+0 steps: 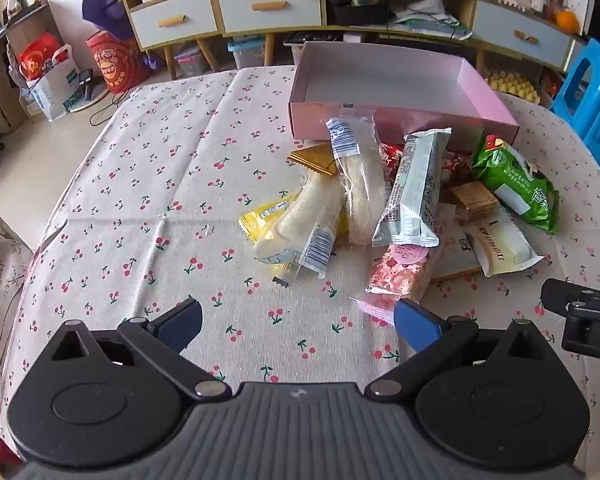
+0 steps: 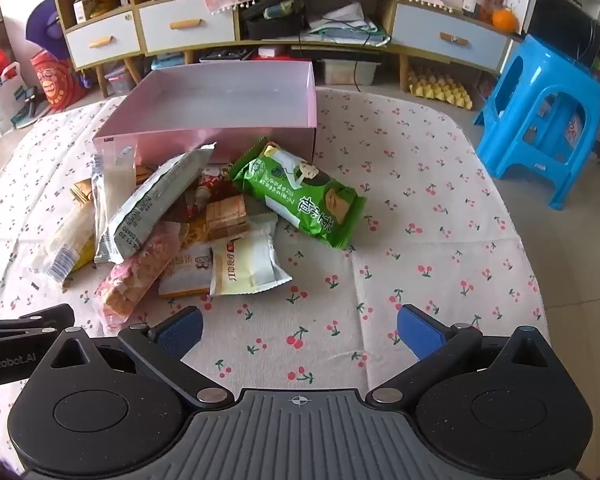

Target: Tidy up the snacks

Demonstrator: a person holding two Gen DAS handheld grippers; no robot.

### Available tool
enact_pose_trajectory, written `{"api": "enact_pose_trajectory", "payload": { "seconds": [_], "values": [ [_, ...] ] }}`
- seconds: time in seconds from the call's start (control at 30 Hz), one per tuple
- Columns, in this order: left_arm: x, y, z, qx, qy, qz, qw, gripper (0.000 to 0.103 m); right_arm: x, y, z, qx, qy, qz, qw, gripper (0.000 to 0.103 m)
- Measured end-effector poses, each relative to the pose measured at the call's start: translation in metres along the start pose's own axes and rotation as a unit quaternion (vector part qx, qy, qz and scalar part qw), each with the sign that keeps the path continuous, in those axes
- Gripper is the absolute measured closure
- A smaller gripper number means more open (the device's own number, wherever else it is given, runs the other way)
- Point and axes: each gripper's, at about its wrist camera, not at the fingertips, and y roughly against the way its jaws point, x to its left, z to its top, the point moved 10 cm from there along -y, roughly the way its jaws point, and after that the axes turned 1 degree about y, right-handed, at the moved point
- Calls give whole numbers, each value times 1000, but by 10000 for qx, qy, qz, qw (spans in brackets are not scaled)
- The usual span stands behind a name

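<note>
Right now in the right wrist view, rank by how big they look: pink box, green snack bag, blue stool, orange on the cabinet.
1. pink box
2. blue stool, farther off, so truly uncertain
3. green snack bag
4. orange

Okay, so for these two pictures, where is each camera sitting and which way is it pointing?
Left wrist: sits on the left gripper, looking forward and down at the cherry tablecloth and snack pile; its open blue fingers show, plus part of the right gripper.
Right wrist: sits on the right gripper, open, angled down at bare cloth beside the green packet; the left gripper's edge shows.
Shared: the empty pink box, the pile, the cabinet behind.
</note>
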Motion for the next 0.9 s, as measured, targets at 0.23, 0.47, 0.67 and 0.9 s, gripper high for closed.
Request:
{"api": "enact_pose_trajectory", "payload": {
  "seconds": [0.23,0.47,0.67,0.9],
  "values": [
    [-2,-3,0,81,50,-80,9999,0,7,4,0,-11,105,-53,9999,0],
    [0,-1,-2,-10,59,-70,10000,0,5,2,0,-52,80,-67,9999,0],
    [0,-3,-3,17,86,-94,9999,0,5,4,1,-81,114,-79,9999,0],
    [0,-4,-3,54,115,-121,9998,0,5,4,1,-78,125,-70,9999,0]
  ]
}}
